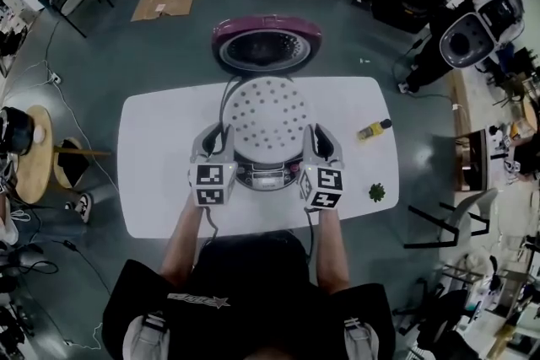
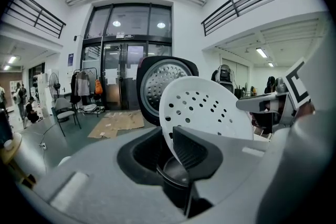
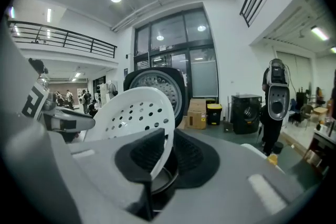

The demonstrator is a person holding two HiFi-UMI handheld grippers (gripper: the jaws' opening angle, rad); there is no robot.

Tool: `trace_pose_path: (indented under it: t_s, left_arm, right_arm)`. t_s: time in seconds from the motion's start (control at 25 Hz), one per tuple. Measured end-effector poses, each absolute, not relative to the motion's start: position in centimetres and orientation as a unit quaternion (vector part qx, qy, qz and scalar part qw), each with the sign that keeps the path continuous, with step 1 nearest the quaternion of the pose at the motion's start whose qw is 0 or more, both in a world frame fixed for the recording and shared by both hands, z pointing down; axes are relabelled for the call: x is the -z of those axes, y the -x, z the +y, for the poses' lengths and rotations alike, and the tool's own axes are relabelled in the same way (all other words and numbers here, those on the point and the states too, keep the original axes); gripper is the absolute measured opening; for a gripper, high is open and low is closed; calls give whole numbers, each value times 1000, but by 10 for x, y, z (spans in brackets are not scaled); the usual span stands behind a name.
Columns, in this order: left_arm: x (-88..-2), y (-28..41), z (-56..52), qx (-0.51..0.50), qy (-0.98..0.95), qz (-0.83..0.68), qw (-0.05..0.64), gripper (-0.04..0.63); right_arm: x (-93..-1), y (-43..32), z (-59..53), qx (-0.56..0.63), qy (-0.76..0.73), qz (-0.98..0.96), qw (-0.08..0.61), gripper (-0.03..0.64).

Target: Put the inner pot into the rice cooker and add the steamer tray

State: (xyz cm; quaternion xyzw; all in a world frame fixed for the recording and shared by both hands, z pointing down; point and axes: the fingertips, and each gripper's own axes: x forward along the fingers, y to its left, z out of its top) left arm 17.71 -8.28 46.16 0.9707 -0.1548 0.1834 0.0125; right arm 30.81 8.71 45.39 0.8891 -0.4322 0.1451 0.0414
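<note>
1. Black fabric fills the lower middle of the head view, where the person's torso is seen. Two forearms are stretched up the frame over the white table.
2. The left gripper is clenched on the left rim of the white steamer tray. In the left gripper view, the perforated tray is seen pinched at its edge between the ribbed pads of that gripper.
3. The right gripper is likewise clamped on the opposite rim. In the right gripper view, the tray is seen gripped between that gripper's jaws.
4. The tray is thus carried at the centre of the head view, directly above the rice cooker, whose control panel shows just below it.
5. A dark round rim is seen under the jaws in both gripper views. It is judged to be the inner pot, already seated in the cooker.
6. The step in hand is therefore judged to be the adding of the tray. An even, level lowering by both hands is called for, until the rim is settled on the pot's lip, and only then should both grips be released.
7. Farther up the frame, the maroon-edged lid is seen standing open behind the cooker.
8. A yellow bottle is left on the right of the table, well apart from the work.
</note>
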Motion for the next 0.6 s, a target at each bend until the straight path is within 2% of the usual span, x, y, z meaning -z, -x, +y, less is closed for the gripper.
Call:
trace_pose_path:
  t_s: [0.6]
  left_arm:
    - [-515, -191, -90, -249, -954, -163, 34, 63]
  right_arm:
    - [-513, -327, 74, -232, -862, -446, 63, 48]
